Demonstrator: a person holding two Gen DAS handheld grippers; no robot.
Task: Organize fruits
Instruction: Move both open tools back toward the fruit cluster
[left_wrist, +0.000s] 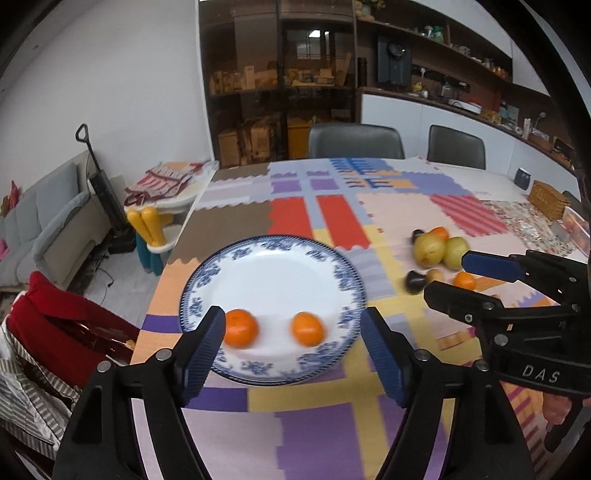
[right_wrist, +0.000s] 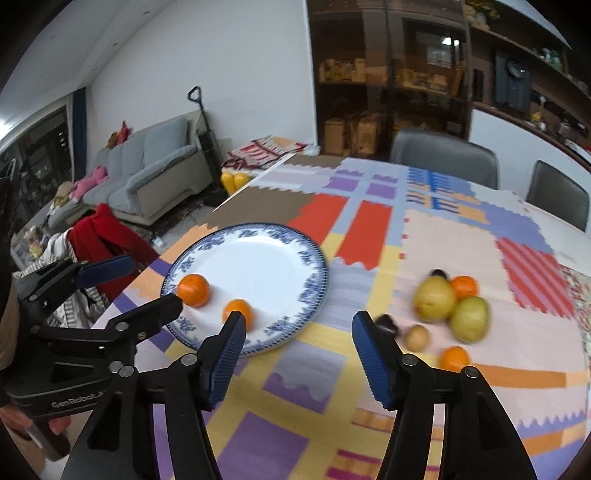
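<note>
Standing over the table: two oranges (left_wrist: 240, 328) (left_wrist: 307, 328) lie on the blue-rimmed plate (left_wrist: 273, 273). Left tongs (left_wrist: 293, 345) gape wide, empty. Right tongs (right_wrist: 298, 345) part open, empty too. Remaining fruit pile (right_wrist: 448, 308) sits on the cloth, well right of the plate. Judgement: next pick should take a loose orange (right_wrist: 455, 359) at the pile's edge, closing squarely across its middle to avoid rolling.

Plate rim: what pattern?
Blue floral border on the white plate, clearest in the left wrist view.
</note>
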